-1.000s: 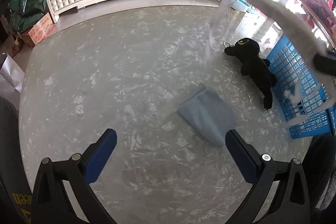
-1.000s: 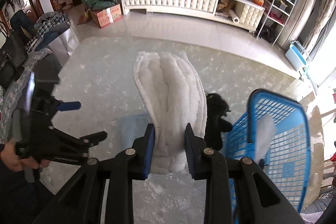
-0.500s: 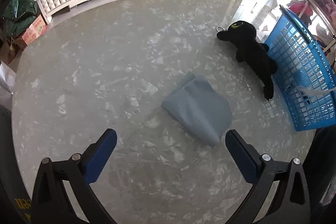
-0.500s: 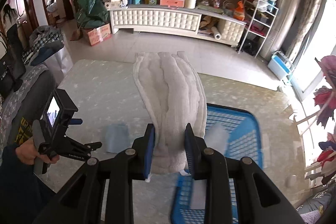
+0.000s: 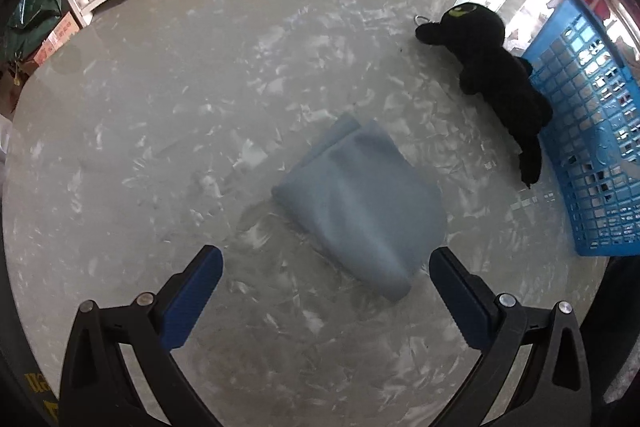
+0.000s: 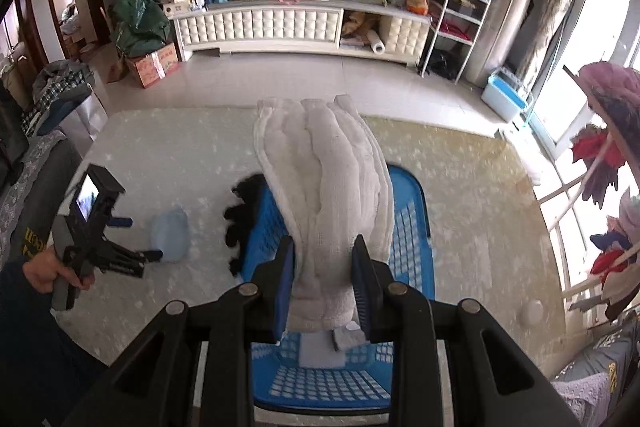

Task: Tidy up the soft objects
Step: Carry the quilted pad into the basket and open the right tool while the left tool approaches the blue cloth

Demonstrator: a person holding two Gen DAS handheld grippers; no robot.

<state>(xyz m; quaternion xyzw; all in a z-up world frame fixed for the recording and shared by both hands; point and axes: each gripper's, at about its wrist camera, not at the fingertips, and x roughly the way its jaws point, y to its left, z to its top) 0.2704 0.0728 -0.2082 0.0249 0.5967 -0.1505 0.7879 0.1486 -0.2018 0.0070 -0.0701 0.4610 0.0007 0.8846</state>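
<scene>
Pale marbled tabletop [image 5: 168,115] carries a folded light-blue cloth [image 5: 360,203] near the wide-open, empty left gripper [image 5: 326,293]. Far right, a black plush toy [image 5: 496,75] leans against a blue plastic lattice basket [image 5: 592,131]. Above it, the right gripper [image 6: 324,285] pinches a white quilted towel [image 6: 332,195].

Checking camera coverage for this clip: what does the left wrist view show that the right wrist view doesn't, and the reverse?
Left wrist only: the open left hand-held gripper from behind and the black plush toy's head. Right wrist only: the right hand-held gripper shut on a white towel above the basket, and a hand. Both: blue basket, light blue cloth, table.
</scene>
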